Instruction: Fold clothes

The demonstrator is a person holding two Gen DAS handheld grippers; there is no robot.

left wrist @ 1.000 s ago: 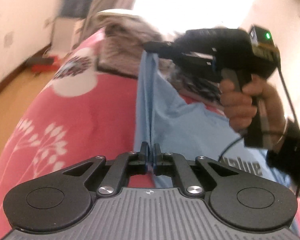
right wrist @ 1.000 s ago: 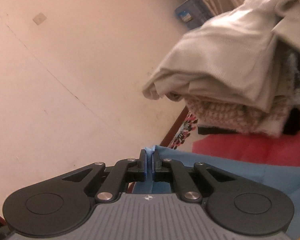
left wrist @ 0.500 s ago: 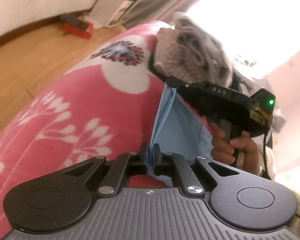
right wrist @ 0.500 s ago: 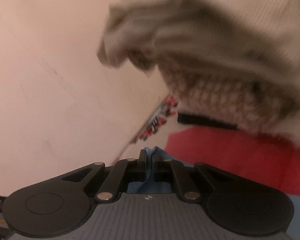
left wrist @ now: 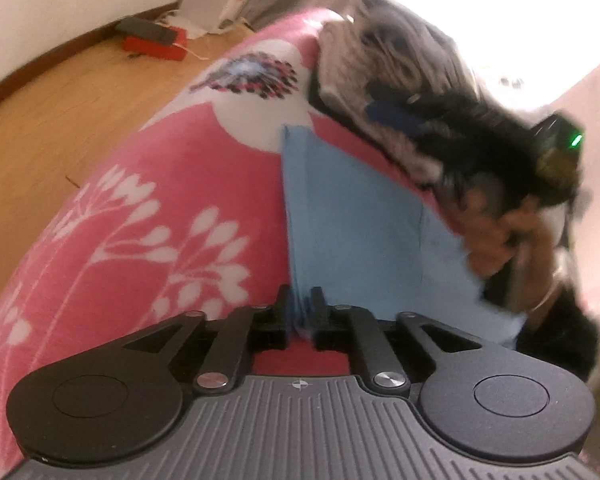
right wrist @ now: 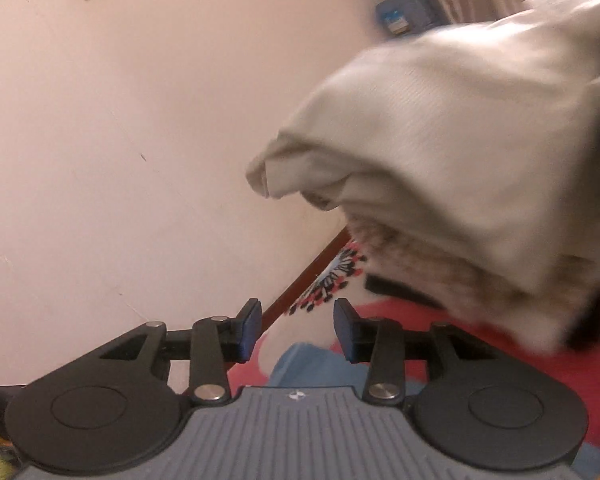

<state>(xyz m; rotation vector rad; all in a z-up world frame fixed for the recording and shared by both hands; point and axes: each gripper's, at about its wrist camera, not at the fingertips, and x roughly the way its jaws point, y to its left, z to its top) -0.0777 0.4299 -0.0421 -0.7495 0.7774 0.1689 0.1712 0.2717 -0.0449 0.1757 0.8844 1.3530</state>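
A light blue garment [left wrist: 352, 232] lies folded lengthwise on the pink flowered bed cover [left wrist: 160, 184]. My left gripper [left wrist: 301, 312] is at its near edge. Its jaws are opening and the folded edge still sits loosely between them. In the left wrist view my right gripper [left wrist: 388, 114] is a blur above the garment's far end, held by a person's hand [left wrist: 500, 232]. In the right wrist view the right gripper [right wrist: 296, 328] has its jaws opening with nothing between them. The blue garment's corner [right wrist: 304, 364] lies just below them.
A heap of unfolded clothes [left wrist: 380, 60] stands at the far end of the bed, with a cream garment [right wrist: 460, 140] on top, close to the right gripper. Left of the bed are a wooden floor [left wrist: 40, 128] with a red box [left wrist: 156, 46], and a wall [right wrist: 140, 120].
The right gripper's jaws have parted and let go of the blue garment's corner. The left jaws have spread a little. The garment, held up a second ago, now lies flat on the bed.
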